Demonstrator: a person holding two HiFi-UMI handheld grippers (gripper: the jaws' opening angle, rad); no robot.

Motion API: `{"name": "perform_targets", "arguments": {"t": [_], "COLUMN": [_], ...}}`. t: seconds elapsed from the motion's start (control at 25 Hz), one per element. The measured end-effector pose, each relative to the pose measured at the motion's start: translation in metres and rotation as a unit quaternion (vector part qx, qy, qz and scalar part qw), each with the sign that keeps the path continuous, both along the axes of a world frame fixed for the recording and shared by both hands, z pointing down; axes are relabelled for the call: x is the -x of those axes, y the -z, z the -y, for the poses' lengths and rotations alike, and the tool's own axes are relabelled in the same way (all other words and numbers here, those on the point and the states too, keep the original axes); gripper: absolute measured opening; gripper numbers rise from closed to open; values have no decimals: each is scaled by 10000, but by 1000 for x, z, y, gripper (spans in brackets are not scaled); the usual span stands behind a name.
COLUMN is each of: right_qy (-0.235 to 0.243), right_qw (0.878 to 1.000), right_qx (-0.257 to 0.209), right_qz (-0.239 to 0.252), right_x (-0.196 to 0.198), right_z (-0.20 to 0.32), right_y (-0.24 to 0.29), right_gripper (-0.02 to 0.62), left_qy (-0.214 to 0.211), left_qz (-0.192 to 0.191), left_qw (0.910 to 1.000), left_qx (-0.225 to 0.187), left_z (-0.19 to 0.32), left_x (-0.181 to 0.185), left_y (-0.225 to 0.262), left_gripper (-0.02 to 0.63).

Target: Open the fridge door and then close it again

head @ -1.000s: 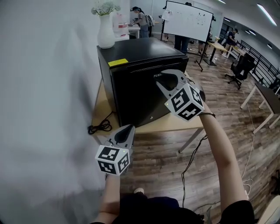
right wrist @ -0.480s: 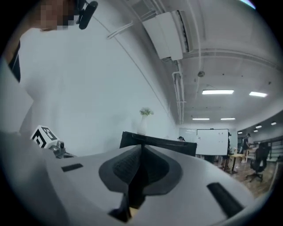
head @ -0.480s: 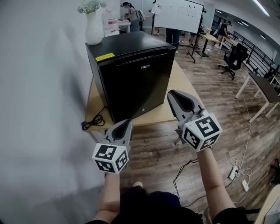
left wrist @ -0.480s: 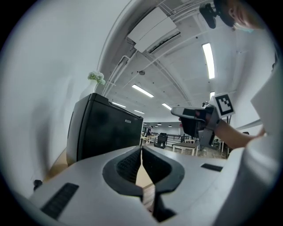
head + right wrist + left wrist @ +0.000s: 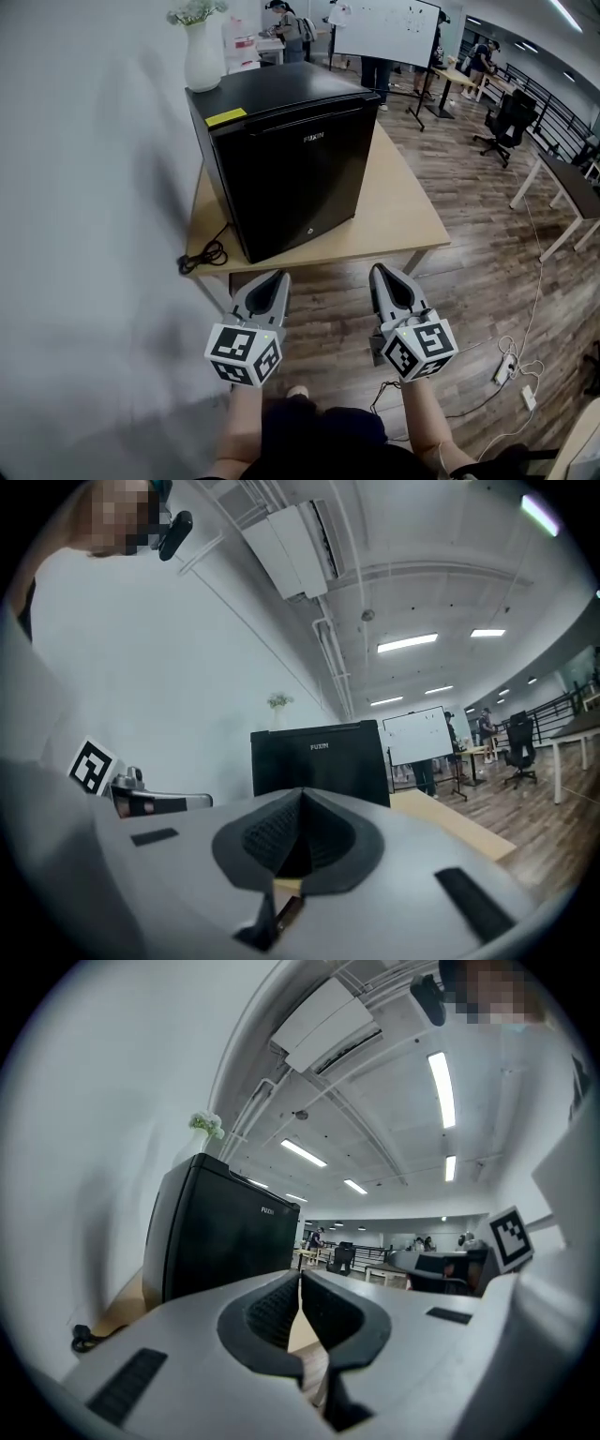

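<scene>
My left claw (image 5: 272, 278) and right claw (image 5: 382, 273), both pinched closed and empty, sit short of the boxy black mini fridge (image 5: 272, 94), whose door (image 5: 300, 187) is shut, so the task looks either finished or unstarted.

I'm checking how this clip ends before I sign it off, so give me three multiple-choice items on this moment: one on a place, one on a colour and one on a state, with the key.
1. Where does the white vase stand?
A. in a sink
B. on the fridge's top
C. inside a cardboard box

2. What colour is the sticker on the fridge's top?
A. yellow
B. red
C. green

3. How does the fridge door stand?
A. swung wide open
B. half open
C. closed

Key:
1 B: the vase sits at the back corner of the fridge's top.
2 A: the sticker shows yellow against the black top.
3 C: in the head view the door lies flush with the cabinet, with no gap.
</scene>
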State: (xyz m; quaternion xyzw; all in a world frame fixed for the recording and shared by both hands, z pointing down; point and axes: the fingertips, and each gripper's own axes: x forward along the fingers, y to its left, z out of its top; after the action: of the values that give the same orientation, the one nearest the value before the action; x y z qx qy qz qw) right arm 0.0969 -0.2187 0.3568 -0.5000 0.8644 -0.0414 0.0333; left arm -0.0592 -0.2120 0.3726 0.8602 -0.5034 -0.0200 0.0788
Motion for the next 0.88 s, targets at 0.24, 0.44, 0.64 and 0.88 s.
{"name": "perform_targets", "arguments": {"t": [0.24,0.44,0.64,0.88], "right_qy": [-37,4,14,126], "right_qw": [9997,9996,9995,9993], "right_qx": [232,290,328,351], "right_qz": [99,29,27,20], "right_x": [3,11,14,20], "right_z": [-5,-1,5,11], "right_y": [-17,-21,-24,-29], "right_gripper": [-10,-9,-11,-10], "left_qy": [22,7,15,119], "left_qz": [-10,-39,-1,-24], "left_qw": [10000,9999,9999,9998], "left_qx": [81,142,154,164], "left_z": [-7,-4,0,5], "left_x": [0,2,5,13], "left_y": [-9,-13,-14,-16], "left_gripper": [9,8,9,8]}}
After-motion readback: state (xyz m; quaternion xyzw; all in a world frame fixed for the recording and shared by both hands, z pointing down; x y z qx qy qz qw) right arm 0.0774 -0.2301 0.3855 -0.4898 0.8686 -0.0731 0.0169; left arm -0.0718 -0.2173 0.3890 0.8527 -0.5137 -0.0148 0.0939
